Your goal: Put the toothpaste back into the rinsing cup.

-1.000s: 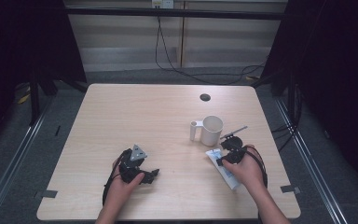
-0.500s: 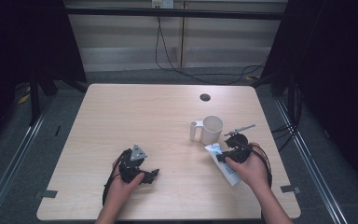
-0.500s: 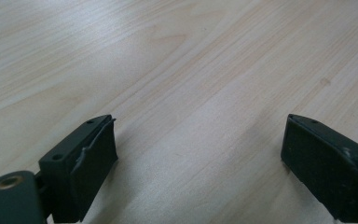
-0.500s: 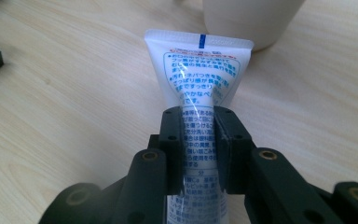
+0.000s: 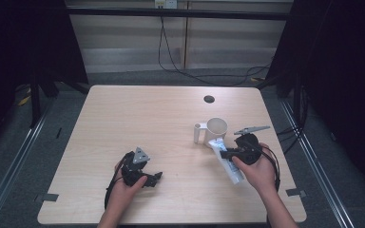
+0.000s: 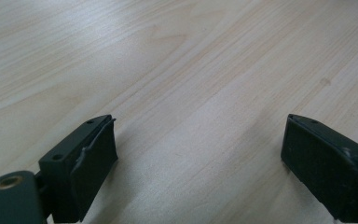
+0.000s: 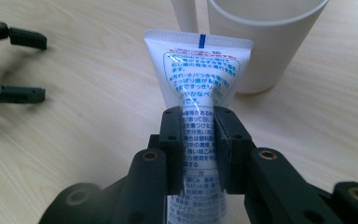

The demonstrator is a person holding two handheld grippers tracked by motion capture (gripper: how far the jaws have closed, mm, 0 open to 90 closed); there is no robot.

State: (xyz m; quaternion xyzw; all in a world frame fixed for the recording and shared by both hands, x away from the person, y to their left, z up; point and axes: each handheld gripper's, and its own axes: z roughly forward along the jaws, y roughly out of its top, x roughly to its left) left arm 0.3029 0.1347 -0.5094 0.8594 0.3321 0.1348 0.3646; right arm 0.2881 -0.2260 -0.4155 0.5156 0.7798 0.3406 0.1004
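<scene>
A white tube (image 7: pixel 198 84) with blue print sits between the jaws of my right gripper (image 7: pixel 198 144), which is shut on its middle; its flat crimped end points at a white mug (image 7: pixel 261 37). From above, the tube (image 5: pixel 228 164) lies slanted just below the mug (image 5: pixel 215 129), with the right gripper (image 5: pixel 225 153) at the table's right. My left gripper (image 5: pixel 156 177) rests low at the front left, jaws wide apart over bare wood (image 6: pixel 200 140). The left gripper (image 7: pixel 9 65) also appears far off in the right gripper view.
A small dark round hole (image 5: pixel 209 99) marks the table's far side. The light wooden table (image 5: pixel 138 114) is bordered by a dark floor with rails; cables hang behind it. A grey plate (image 5: pixel 252 129) sticks out from the right gripper.
The right hand and its gripper shifted slightly right and turned, with the tube held in the jaws. The left gripper stayed where it was.
</scene>
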